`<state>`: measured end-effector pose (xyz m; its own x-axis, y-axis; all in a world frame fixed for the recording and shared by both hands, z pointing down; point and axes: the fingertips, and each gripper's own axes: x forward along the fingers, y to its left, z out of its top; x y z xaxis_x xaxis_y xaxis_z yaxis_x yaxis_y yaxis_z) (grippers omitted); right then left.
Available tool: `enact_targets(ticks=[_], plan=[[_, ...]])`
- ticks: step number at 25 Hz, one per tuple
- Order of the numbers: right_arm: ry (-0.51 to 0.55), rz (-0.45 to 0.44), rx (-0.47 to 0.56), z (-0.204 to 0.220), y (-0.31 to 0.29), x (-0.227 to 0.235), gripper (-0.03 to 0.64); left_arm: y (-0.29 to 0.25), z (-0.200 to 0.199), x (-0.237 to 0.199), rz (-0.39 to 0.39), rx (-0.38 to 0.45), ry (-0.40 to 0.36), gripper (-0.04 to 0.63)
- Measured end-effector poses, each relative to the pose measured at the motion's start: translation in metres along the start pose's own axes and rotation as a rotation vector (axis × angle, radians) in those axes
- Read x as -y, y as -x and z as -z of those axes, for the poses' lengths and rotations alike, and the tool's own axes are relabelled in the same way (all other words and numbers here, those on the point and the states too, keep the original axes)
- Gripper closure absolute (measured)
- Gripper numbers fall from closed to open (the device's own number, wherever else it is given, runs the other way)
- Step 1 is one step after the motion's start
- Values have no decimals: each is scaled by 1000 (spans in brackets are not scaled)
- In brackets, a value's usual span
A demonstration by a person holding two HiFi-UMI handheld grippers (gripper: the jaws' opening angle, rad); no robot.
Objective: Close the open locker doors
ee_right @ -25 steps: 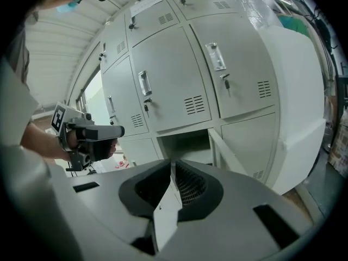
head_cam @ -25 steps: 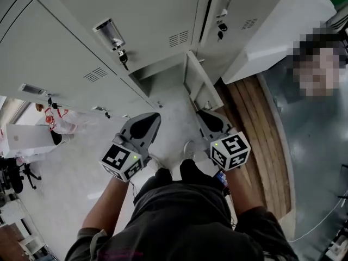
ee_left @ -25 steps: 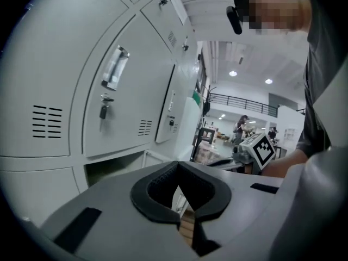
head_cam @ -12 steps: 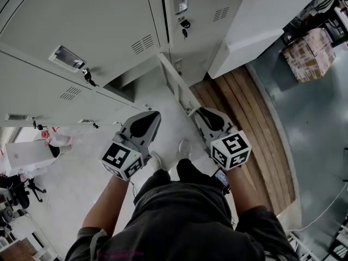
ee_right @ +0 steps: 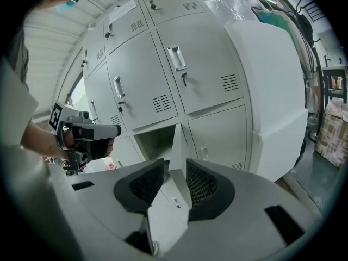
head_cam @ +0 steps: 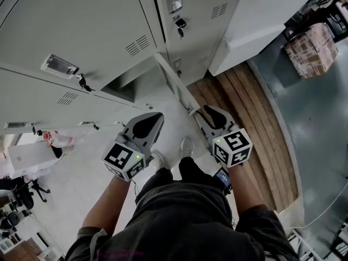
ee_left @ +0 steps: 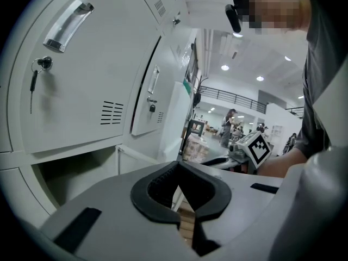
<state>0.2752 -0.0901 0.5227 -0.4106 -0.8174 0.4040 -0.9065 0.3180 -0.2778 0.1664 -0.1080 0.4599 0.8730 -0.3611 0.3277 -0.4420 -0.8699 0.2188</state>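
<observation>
Grey lockers fill the top of the head view. One bottom compartment (head_cam: 133, 75) stands open, and its door (head_cam: 175, 83) swings out toward me. My right gripper (head_cam: 202, 110) hovers just right of the door's near edge. Its jaws stand a little apart, and in the right gripper view the door (ee_right: 179, 140) lines up beyond the gap of that gripper (ee_right: 175, 165), ungripped. My left gripper (head_cam: 155, 116) hangs in front of the open compartment (ee_left: 70, 170). In its own view the left gripper (ee_left: 178, 167) has its tips together and holds nothing.
Keys hang from the upper locker locks (head_cam: 178, 23). A white cabinet (head_cam: 261, 20) adjoins the lockers on the right, with a wooden floor strip (head_cam: 244, 107) and a cardboard box (head_cam: 310, 48) beyond. My feet (head_cam: 186, 145) stand below the grippers. People stand far off (ee_left: 228, 126).
The head view has swung, so the lockers and the open door now sit further left in the frame. Both grippers keep nearly the same pose, the right one close by the door's edge.
</observation>
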Motion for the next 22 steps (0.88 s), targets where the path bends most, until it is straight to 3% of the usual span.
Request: enact_targets(ticks=[14, 22], plan=[[-3, -12, -28, 8, -14, 4, 528, -6, 4, -3, -10, -13, 14, 588], [4, -42, -30, 7, -13, 3, 528, 1, 8, 0, -56, -1, 24, 588]])
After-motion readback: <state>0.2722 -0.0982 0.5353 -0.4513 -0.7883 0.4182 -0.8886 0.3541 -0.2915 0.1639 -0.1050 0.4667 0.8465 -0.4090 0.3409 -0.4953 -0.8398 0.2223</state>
